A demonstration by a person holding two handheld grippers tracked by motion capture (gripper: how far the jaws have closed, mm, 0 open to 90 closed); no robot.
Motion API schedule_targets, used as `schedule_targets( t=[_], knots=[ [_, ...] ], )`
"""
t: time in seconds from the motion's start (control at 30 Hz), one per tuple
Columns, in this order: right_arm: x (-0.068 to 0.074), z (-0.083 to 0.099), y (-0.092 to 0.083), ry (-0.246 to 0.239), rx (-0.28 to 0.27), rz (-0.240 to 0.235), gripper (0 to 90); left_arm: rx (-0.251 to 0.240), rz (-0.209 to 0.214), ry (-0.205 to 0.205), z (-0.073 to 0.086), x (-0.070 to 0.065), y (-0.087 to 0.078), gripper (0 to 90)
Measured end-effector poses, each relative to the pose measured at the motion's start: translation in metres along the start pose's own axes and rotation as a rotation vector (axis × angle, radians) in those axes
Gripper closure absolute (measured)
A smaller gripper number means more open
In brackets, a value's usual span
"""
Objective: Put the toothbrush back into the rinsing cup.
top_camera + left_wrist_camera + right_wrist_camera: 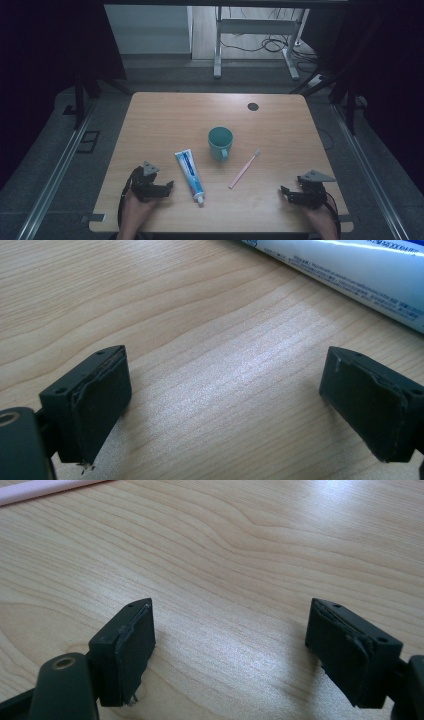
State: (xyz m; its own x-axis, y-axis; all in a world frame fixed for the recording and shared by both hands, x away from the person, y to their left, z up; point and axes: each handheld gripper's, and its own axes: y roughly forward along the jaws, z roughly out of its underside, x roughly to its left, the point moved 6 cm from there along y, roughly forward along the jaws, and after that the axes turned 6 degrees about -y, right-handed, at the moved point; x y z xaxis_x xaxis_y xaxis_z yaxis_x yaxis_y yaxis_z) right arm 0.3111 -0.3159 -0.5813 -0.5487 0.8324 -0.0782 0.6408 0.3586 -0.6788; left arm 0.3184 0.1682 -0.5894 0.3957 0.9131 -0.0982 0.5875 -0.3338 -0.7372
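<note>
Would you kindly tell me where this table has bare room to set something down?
The light wooden table is bare across its far half behind the teal mug, and along both side edges. The crowded patch is mid-table: white-and-blue toothpaste tube, mug and pink toothbrush lie close together, between the open left gripper and right gripper.

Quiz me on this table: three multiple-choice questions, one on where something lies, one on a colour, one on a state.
1. What lies between the toothpaste tube and the toothbrush, a little farther back?
A. teal mug
B. plate
C. spoon
2. What colour is the toothbrush?
A. green
B. pink
C. black
3. How do the left gripper jaws stand?
A. shut on the tube
B. shut on nothing
C. open over bare wood

Answers: 1 A, the teal mug stands there; 2 B, its handle is pink; 3 C, only tabletop shows between the jaws.
</note>
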Motion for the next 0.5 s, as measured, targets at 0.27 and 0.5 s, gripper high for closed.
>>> schedule_targets(
  t=[0.27, 0.5],
  knots=[
    [0.0008, 0.0000, 0.0004, -0.006, 0.003, -0.006, 17.1, 0.001, 0.002, 0.003, -0.0004, 0.0000, 0.0005, 5.8],
    [0.0019, 0.0001, 0.0008, -0.012, 0.008, -0.013, 14.8, 0.002, 0.003, 0.007, -0.0007, 0.0001, 0.0008, 5.6]
  ],
)
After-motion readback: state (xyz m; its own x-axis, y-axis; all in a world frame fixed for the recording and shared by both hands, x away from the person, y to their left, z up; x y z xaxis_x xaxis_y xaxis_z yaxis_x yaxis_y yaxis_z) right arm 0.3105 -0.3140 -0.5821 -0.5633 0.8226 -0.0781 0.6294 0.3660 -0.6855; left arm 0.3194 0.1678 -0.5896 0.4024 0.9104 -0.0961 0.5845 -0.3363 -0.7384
